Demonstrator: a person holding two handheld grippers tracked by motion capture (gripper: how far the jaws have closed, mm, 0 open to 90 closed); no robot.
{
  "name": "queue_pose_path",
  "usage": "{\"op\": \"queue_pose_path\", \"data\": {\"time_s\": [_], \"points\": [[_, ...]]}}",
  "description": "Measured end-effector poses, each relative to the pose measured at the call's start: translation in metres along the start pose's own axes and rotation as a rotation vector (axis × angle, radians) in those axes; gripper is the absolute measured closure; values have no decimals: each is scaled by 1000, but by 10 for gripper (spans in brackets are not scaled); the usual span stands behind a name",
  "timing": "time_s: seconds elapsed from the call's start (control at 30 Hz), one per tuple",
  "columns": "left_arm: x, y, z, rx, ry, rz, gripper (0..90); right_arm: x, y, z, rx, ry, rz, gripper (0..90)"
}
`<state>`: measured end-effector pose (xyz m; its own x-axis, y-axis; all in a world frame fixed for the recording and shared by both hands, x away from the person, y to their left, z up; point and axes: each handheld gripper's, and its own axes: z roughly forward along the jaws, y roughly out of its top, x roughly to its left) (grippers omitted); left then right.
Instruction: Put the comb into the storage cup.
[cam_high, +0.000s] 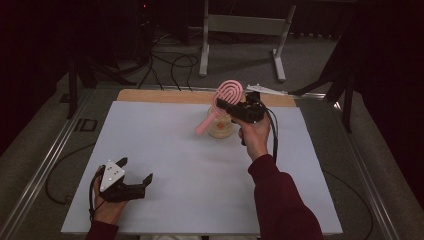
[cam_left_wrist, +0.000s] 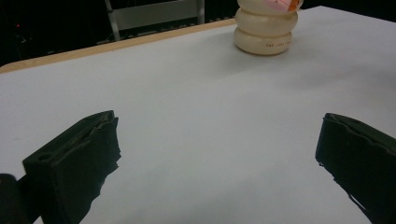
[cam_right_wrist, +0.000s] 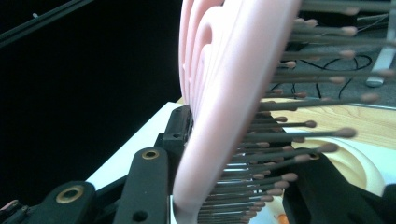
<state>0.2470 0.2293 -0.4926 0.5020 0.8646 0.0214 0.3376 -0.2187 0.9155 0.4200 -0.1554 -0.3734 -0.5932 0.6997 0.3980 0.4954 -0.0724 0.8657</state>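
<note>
A pink hairbrush (cam_high: 228, 94) with a looped head hangs tilted over a cream ribbed holder (cam_high: 220, 129) at the back middle of the white mat, its handle slanting down to the left. My right gripper (cam_high: 225, 106) is shut on the brush head. In the right gripper view the brush (cam_right_wrist: 224, 93) stands edge-on between the jaws of that gripper (cam_right_wrist: 233, 186), bristles pointing right, with the holder's rim (cam_right_wrist: 359, 161) below. My left gripper (cam_high: 136, 170) rests open at the mat's near left. Its view (cam_left_wrist: 215, 154) has bare mat between the jaws and the holder (cam_left_wrist: 264, 32) far ahead.
The white mat (cam_high: 165, 150) covers a wooden table whose bare back edge (cam_high: 165, 96) shows. A flat white piece (cam_high: 270, 90) lies at the back right. Beyond the table are a metal stand (cam_high: 245, 30) and floor cables (cam_high: 170, 65).
</note>
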Motion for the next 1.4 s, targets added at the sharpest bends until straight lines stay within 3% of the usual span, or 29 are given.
{"op": "queue_pose_path", "data": {"time_s": [0.23, 0.57, 1.0, 1.4], "points": [[0, 0, -1, -8, 8, -2, 1, -6, 3, 2, -3, -13, 25, 640], [1, 0, -1, -8, 8, -5, 1, -6, 8, 7, 9, -37, -6, 640], [1, 0, 0, -4, 9, -7, 1, -11, 11, 12, -10, -56, 11, 640], [2, -1, 0, -1, 8, -6, 1, -7, 18, 16, -23, -68, -9, 640]]}}
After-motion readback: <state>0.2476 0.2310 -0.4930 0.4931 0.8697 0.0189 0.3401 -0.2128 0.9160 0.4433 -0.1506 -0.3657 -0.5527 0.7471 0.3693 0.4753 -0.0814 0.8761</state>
